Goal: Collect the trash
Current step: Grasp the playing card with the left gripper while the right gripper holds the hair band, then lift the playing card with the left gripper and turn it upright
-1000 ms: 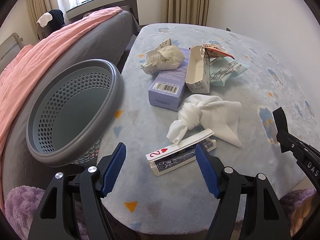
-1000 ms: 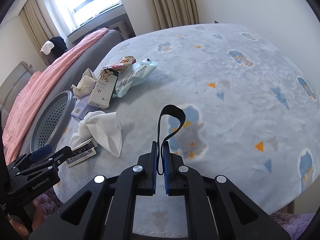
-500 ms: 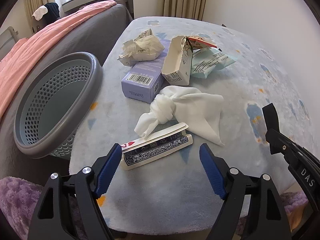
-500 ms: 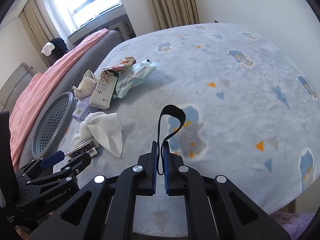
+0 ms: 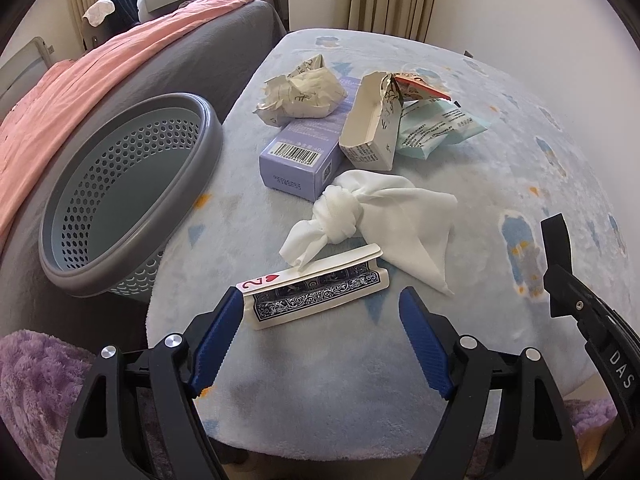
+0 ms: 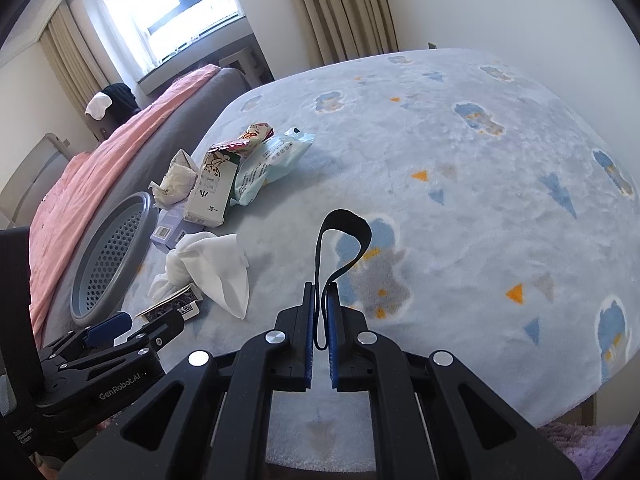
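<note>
My left tongs, spread wide at the counter's near edge, bracket the folded playing card for pickup; my right tongs grip a black band.

Open blanket is seen before the playing cards; behind them, passage is blocked by the knotted cloth.

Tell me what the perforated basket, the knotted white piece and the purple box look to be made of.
Grey perforated round basket: moulded plastic, matt, judging by the even rows of holes and the thick smooth rim.
Knotted white piece: soft tissue or thin cloth, matt; it holds a knot and limp folds, and which of the two is unclear.
Purple rectangular box with a barcode: thin printed cardboard, slightly satin, with crisp folded edges.
</note>
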